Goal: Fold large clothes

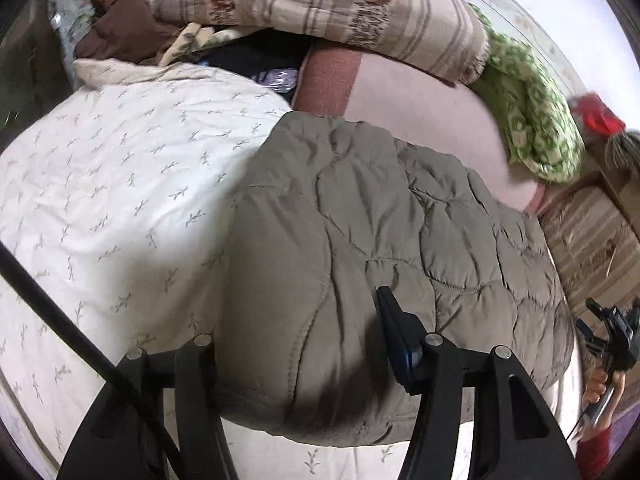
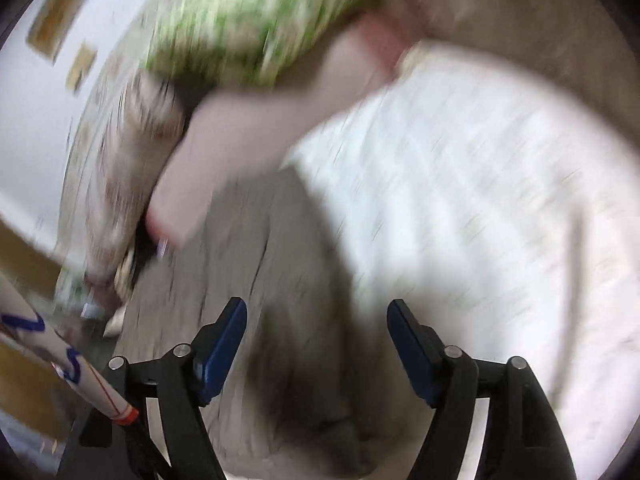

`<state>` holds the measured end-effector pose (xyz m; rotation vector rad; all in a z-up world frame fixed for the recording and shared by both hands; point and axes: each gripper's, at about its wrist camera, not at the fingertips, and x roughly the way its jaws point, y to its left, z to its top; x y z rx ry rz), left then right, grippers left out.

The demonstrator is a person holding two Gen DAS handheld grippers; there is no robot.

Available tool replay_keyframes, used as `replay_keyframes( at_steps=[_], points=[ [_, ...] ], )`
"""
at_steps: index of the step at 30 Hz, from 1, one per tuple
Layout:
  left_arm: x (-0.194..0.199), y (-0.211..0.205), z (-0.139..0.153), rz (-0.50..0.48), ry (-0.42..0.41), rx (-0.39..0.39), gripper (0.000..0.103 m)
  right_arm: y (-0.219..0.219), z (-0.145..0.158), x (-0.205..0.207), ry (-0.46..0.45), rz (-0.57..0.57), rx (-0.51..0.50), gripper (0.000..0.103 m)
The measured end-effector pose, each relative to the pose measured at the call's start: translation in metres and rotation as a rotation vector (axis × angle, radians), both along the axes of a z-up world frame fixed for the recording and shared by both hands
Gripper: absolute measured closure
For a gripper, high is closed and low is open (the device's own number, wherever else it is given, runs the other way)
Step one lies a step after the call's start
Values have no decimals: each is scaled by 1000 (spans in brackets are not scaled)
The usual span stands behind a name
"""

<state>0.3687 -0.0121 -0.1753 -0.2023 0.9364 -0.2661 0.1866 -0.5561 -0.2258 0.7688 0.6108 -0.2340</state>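
A grey-green quilted jacket (image 1: pixel 380 240) lies folded on the white leaf-print bed sheet (image 1: pixel 112 200). My left gripper (image 1: pixel 304 328) is open and straddles the jacket's near edge; the right finger (image 1: pixel 394 320) rests on the fabric and the left finger is hidden behind it. In the blurred right wrist view, my right gripper (image 2: pixel 316 324) is open and empty above the jacket (image 2: pixel 256 280). The right gripper also shows in the left wrist view (image 1: pixel 612 328), beside the bed's right edge.
A striped quilt (image 1: pixel 320 4), a pink blanket (image 1: pixel 420 108), a green patterned cloth (image 1: pixel 528 112) and brown clothes (image 1: pixel 128 28) pile at the bed's far side. A patterned rug (image 1: pixel 592 248) lies to the right. A white tube (image 2: pixel 60 364) crosses the right wrist view's lower left.
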Motion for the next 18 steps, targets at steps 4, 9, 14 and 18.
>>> replay_keyframes(
  at_steps=[4, 9, 14, 18],
  points=[
    [7, -3, -13, 67, 30, 60, 42, 32, 11, 23, -8, 50, -120, 24],
    [25, -19, -32, 97, 15, 194, 31, 104, -4, 84, 12, 232, -242, 24],
    [37, -33, -46, 136, -74, 324, 17, 142, -40, 130, 120, 278, -432, 23],
    [33, -34, -33, 146, -139, 336, 17, 132, -58, 138, 112, 234, -462, 21]
  ],
)
